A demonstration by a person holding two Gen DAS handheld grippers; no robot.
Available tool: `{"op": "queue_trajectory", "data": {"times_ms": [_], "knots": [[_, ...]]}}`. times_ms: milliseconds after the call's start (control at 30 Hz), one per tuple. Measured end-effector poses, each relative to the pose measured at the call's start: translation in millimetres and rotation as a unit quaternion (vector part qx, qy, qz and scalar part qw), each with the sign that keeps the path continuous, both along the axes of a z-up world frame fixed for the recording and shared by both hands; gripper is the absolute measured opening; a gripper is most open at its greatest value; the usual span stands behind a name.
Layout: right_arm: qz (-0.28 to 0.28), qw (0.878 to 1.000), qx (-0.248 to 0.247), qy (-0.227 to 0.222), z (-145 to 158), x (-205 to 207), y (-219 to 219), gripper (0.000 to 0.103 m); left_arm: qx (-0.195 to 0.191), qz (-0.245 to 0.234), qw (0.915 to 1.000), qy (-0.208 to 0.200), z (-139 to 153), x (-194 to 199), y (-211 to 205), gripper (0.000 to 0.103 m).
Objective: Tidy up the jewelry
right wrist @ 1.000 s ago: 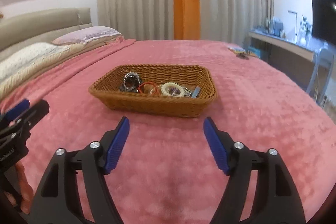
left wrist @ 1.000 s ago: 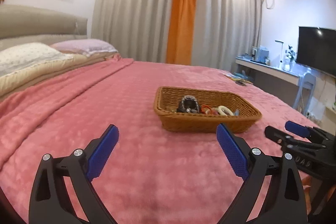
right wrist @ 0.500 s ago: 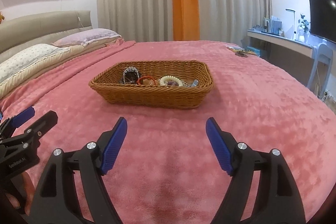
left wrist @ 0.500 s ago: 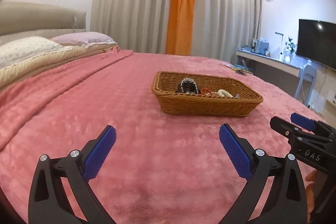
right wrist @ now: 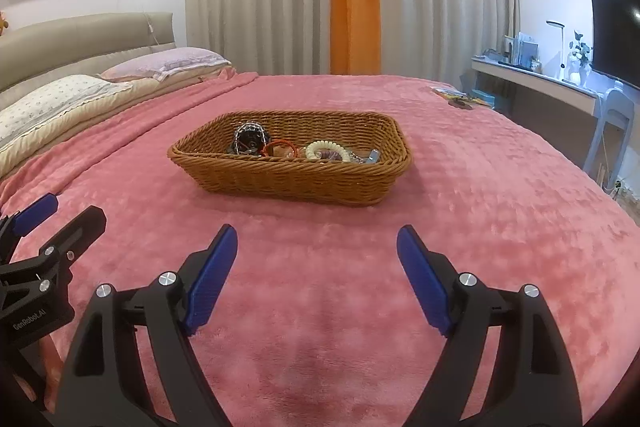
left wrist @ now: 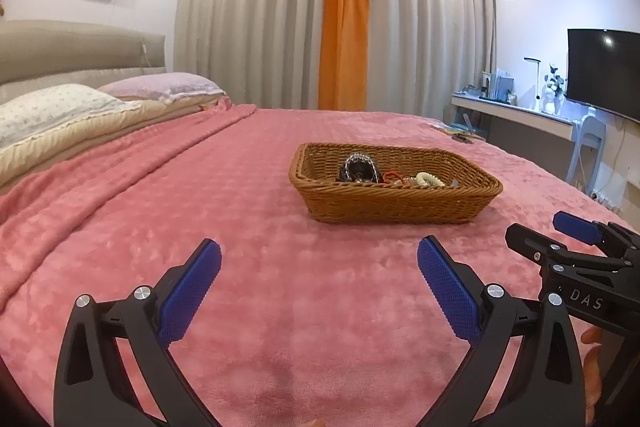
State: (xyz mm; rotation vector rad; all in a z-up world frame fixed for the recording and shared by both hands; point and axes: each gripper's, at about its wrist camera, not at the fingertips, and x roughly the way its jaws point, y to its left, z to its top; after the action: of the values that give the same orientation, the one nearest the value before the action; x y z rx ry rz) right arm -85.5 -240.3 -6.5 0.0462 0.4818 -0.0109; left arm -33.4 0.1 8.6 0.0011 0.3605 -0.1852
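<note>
Both grippers are lowering toward the pink bed (right wrist: 500,211), the left gripper (left wrist: 319,263) and right gripper (right wrist: 317,249) hovering side by side with jaws apart and empty, while the wicker basket (right wrist: 296,183) ahead is holding the jewelry (right wrist: 296,149) mid-bed.

The pink bed (right wrist: 480,211) is flat and bare between both claws and the basket (right wrist: 296,183), so a claw can go straight to it with nothing in the way. The basket has low walls and an open top, so a claw can come in from above, but the rings and bands (right wrist: 320,151) lie close together along its near side. The left claw (left wrist: 320,285) and right claw (right wrist: 316,279) sit side by side, near each other, both with jaws wide apart.
</note>
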Motion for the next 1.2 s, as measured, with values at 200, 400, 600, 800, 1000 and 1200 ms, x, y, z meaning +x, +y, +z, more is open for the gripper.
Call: {"op": "queue_trajectory", "data": {"times_ms": [200,400,600,800,1000,1200], "knots": [[-0.006,1.000,0.003,0.000,0.3,-0.5,-1.8,0.078,-0.002,0.006,1.0000,0.000,1.0,-0.2,0.6,0.095],[-0.008,1.000,0.003,0.002,-0.2,0.2,-2.7,0.079,-0.001,0.006,1.0000,0.003,1.0,0.7,1.0,0.095],[-0.008,1.000,0.004,0.002,0.1,0.2,-3.0,0.080,-0.002,0.005,1.0000,0.004,0.8,1.7,2.4,0.095],[-0.008,1.000,0.004,0.002,0.1,0.1,-3.2,0.080,0.000,0.003,1.0000,0.001,1.0,-0.6,1.9,0.095],[-0.014,1.000,0.008,-0.005,2.7,-1.9,-6.1,0.081,-0.006,0.007,0.9999,0.004,1.1,-0.3,3.3,0.095],[-0.021,0.999,0.015,-0.025,7.4,-8.8,-9.3,0.084,-0.009,0.007,0.9999,0.001,2.0,-1.4,3.0,0.095]]}}
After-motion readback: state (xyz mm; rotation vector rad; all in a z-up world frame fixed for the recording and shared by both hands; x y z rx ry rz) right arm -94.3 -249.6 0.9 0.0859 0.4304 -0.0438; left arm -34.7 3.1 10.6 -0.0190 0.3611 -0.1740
